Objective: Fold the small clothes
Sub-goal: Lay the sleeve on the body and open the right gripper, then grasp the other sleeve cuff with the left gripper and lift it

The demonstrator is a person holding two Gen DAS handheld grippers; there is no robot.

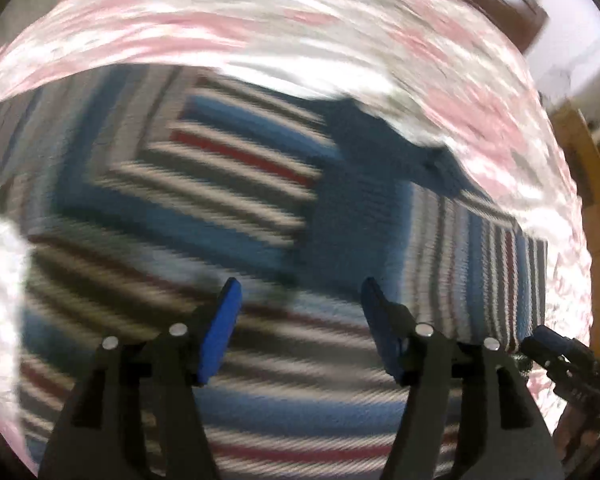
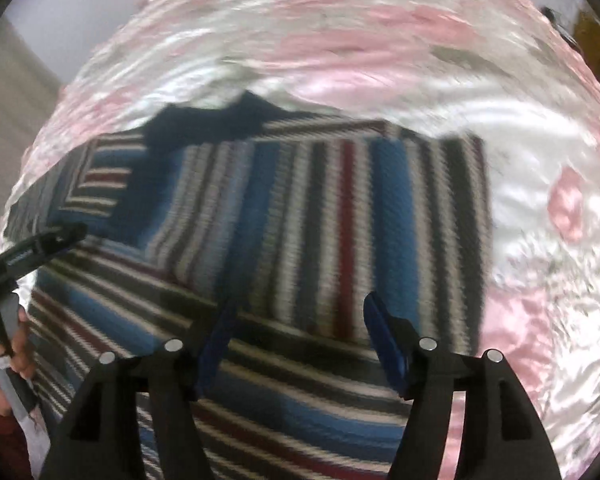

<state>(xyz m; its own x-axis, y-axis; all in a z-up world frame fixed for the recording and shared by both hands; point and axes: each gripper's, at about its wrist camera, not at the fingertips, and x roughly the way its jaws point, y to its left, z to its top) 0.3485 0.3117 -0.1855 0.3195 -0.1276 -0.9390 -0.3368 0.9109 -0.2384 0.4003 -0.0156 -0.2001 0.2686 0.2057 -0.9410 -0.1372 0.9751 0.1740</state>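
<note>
The left gripper (image 1: 300, 292) hangs over a striped knit sweater (image 1: 228, 184), its blue-padded fingers (image 1: 224, 328) spread wide apart with nothing between them. The sweater lies flat directly beneath and ahead of those fingers, banded in blue, white, grey and red, with a dark blue collar (image 1: 364, 128) at its far edge, ahead and a little to the right. Under the sweater is a pink and white floral bedspread (image 1: 260, 28), which fills the far side of the view. The right gripper (image 2: 300, 312) is likewise parted and empty, poised above the same sweater; a sleeve or side panel with stripes running away from the fingers lies just ahead of it, seemingly folded over the body, though motion blur makes the fold edges hard to judge. In the right wrist view the left gripper appears off to the left, held in a hand (image 2: 4, 376).
</note>
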